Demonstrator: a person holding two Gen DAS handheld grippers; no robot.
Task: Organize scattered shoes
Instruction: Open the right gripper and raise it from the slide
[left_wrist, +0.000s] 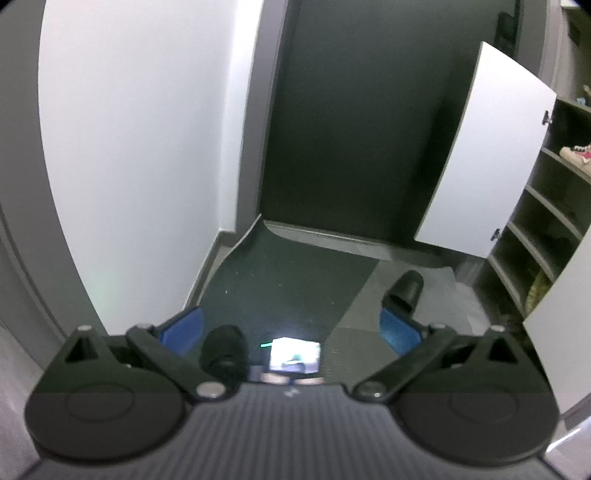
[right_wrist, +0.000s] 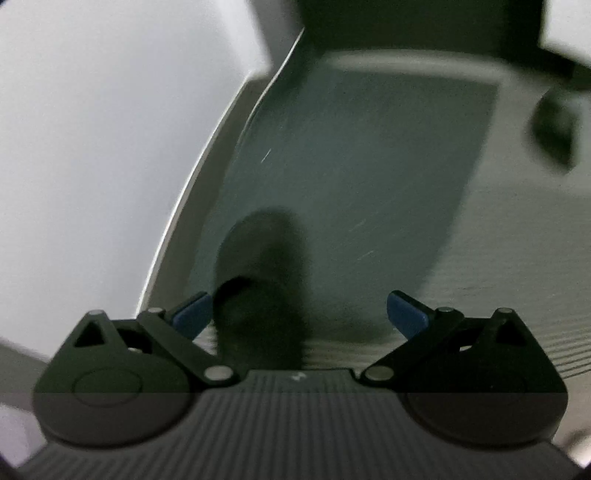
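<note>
Two black slippers lie on the floor. In the left wrist view one black slipper (left_wrist: 223, 350) sits by the left blue pad and the other slipper (left_wrist: 404, 290) lies just past the right pad. My left gripper (left_wrist: 291, 326) hangs open above the floor with nothing between its fingers. In the blurred right wrist view, my right gripper (right_wrist: 299, 314) is open and low over a black slipper (right_wrist: 262, 295), which shows between the fingers, close to the left pad (right_wrist: 192, 314); contact is unclear. A second dark slipper (right_wrist: 554, 133) lies far off at the upper right.
A dark mat (left_wrist: 288, 280) covers the floor before a dark door (left_wrist: 362, 110). A shoe cabinet (left_wrist: 546, 229) stands at the right, its white door (left_wrist: 487, 155) swung open, with a pink and white sneaker (left_wrist: 576, 155) on a shelf. A white wall (left_wrist: 140, 147) bounds the left. A small lit screen (left_wrist: 294, 354) glows under the left gripper.
</note>
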